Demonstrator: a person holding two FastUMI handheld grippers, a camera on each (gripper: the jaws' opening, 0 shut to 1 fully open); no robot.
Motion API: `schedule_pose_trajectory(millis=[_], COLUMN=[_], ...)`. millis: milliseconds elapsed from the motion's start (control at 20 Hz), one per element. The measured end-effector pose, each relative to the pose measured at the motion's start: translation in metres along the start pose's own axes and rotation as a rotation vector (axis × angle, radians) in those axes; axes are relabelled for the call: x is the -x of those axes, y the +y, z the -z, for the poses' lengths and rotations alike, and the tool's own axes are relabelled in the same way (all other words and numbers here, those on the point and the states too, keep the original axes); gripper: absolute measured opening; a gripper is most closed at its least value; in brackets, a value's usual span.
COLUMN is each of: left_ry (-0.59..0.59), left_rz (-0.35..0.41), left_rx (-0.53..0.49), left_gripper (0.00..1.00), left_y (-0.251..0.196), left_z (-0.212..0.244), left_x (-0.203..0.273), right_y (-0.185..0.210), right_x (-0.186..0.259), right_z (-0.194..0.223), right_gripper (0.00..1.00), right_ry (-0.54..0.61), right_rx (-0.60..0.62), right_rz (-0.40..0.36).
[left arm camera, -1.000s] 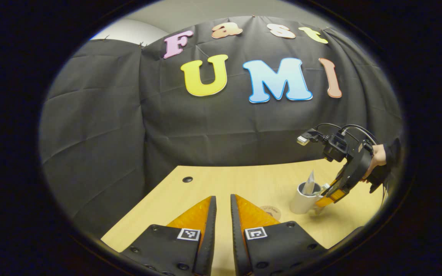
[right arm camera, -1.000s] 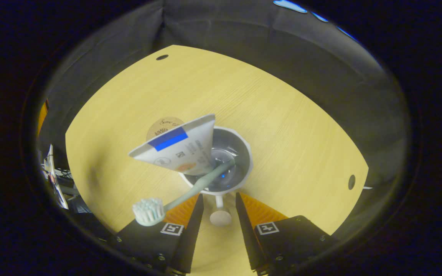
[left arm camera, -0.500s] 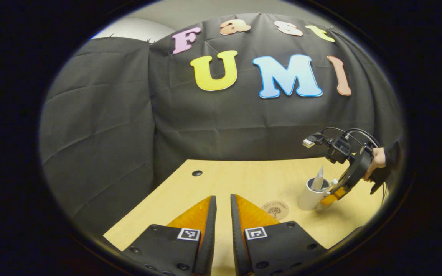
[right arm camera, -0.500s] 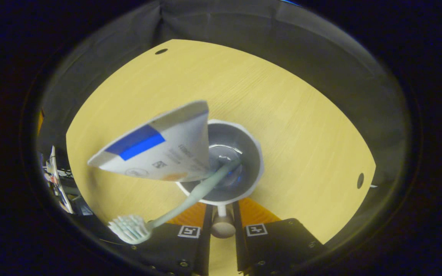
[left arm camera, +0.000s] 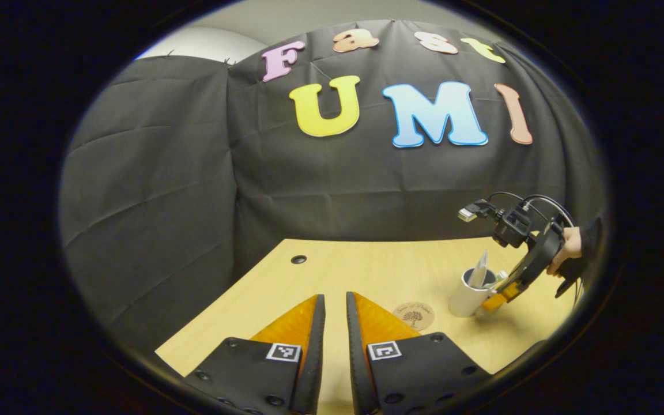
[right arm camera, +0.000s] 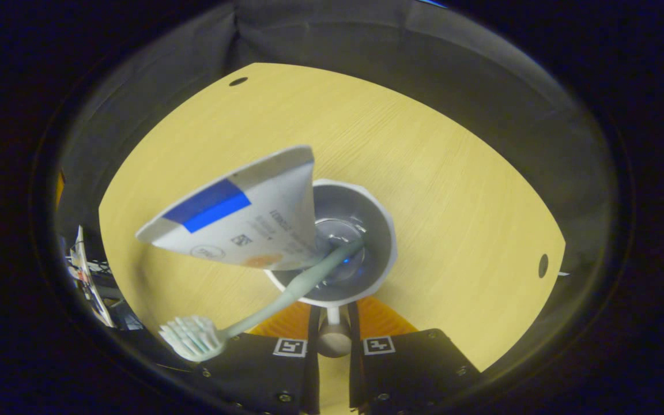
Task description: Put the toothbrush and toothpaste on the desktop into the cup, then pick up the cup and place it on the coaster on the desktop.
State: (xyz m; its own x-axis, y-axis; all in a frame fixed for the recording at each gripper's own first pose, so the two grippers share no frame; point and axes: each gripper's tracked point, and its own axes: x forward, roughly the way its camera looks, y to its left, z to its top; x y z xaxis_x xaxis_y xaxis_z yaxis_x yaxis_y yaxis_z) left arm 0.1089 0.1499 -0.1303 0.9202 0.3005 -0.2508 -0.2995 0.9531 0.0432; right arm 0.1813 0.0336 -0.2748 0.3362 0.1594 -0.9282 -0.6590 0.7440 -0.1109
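Note:
The white cup (right arm camera: 366, 202) is seen from above in the right gripper view. A white toothpaste tube (right arm camera: 240, 222) with a blue band and a pale green toothbrush (right arm camera: 191, 337) lean out of it. My right gripper (right arm camera: 332, 314) is shut on the cup's handle (right arm camera: 332, 340). In the left gripper view the cup (left arm camera: 466, 297) stands at the far right of the desk, with the right gripper (left arm camera: 496, 295) and a hand (left arm camera: 562, 251) beside it. The round brown coaster (left arm camera: 413, 315) lies just left of the cup. My left gripper (left arm camera: 335, 297) is shut on nothing, low over the desk's near side.
The light wooden desk (left arm camera: 366, 271) has a cable hole (left arm camera: 298, 259) at its back left and another hole (right arm camera: 542, 266) near its right edge. Black cloth walls close in the back and left sides.
The right gripper moved in on the cup and its fingers closed on the handle. The left gripper stayed shut and shifted only slightly.

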Motion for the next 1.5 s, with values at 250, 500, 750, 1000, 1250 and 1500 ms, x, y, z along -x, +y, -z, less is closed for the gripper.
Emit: schedule_pose_trajectory(millis=[250, 500, 750, 1000, 1250, 1500], left_ry=[0.006, 0.0, -0.003, 0.005, 0.019, 0.029], left_rz=[-0.008, -0.018, -0.037, -0.072, -0.111, -0.138], left_rx=[0.007, 0.003, -0.002, 0.002, 0.014, 0.023], left_gripper=[0.28, 0.31, 0.28, 0.28, 0.28, 0.28], left_y=[0.003, 0.01, 0.021, 0.044, 0.063, 0.083], left_z=[0.003, 0.003, 0.004, 0.009, 0.015, 0.024], left_x=[0.001, 0.004, 0.012, 0.02, 0.024, 0.031], right_y=[0.006, 0.022, 0.043, 0.066, 0.088, 0.095], right_x=[0.007, 0.012, 0.008, 0.005, -0.001, -0.008], right_z=[-0.011, -0.02, -0.03, -0.043, -0.06, -0.067], right_gripper=[0.21, 0.21, 0.21, 0.21, 0.21, 0.21], right_ry=[-0.038, -0.055, -0.054, -0.056, -0.052, -0.035], right_rx=[-0.021, -0.017, 0.005, 0.021, 0.043, 0.055], right_rz=[-0.012, -0.033, -0.053, -0.082, -0.099, -0.098])
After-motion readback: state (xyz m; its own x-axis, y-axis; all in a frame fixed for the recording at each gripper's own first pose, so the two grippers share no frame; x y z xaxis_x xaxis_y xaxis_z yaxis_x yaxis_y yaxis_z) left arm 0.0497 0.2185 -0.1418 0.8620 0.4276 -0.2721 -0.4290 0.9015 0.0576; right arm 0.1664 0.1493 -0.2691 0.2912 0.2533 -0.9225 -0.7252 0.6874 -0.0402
